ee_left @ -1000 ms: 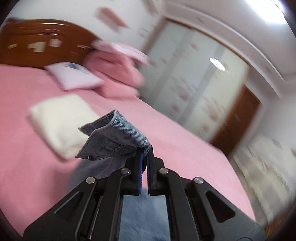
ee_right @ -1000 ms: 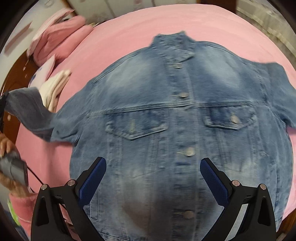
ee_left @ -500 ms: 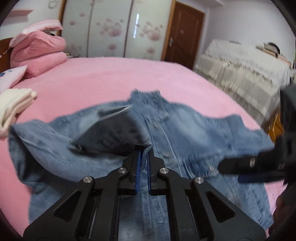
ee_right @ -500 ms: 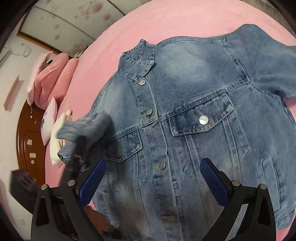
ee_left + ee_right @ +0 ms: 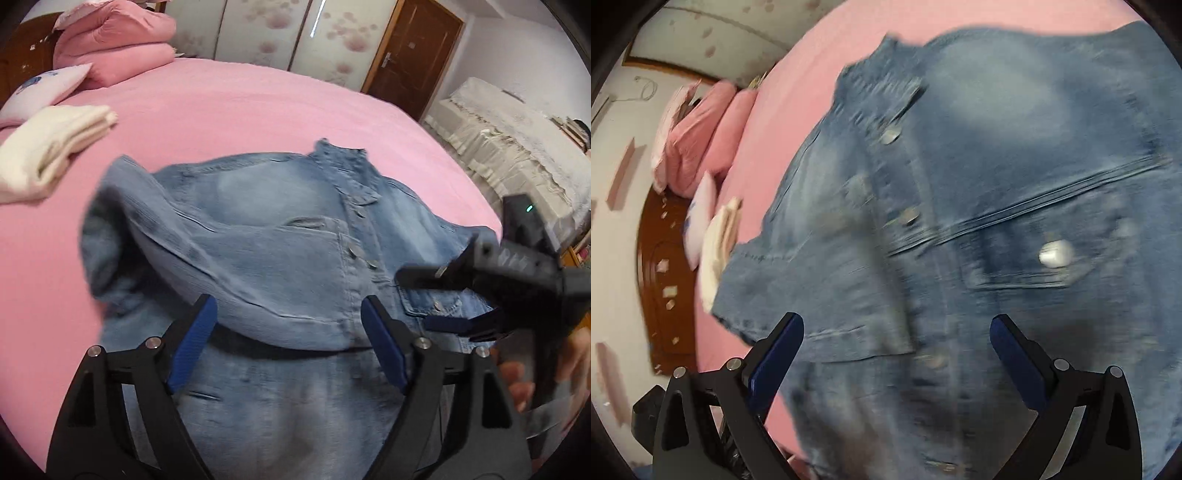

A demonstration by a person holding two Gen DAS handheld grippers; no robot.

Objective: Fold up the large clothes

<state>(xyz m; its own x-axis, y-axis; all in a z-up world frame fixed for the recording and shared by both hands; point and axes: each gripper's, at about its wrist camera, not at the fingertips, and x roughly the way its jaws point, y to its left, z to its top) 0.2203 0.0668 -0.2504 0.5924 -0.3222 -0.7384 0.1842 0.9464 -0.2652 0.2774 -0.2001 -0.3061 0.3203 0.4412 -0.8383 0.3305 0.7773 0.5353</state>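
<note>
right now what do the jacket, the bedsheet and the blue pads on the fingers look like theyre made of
Jacket: denim, faded matte blue, with visible twill weave, stitched seams and shiny metal-looking buttons.
Bedsheet: soft matte pink fabric, possibly terry or cotton; the weave is too fine to tell.
Blue pads on the left gripper's fingers: ribbed, dull surface, likely rubber or soft plastic.

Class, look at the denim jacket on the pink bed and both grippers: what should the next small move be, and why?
Probably reach the right gripper to the other sleeve, out of view. The left sleeve already lies folded across the jacket front; the left gripper has just been opening, nothing pressed between its pads. The right is open and empty too.
</note>
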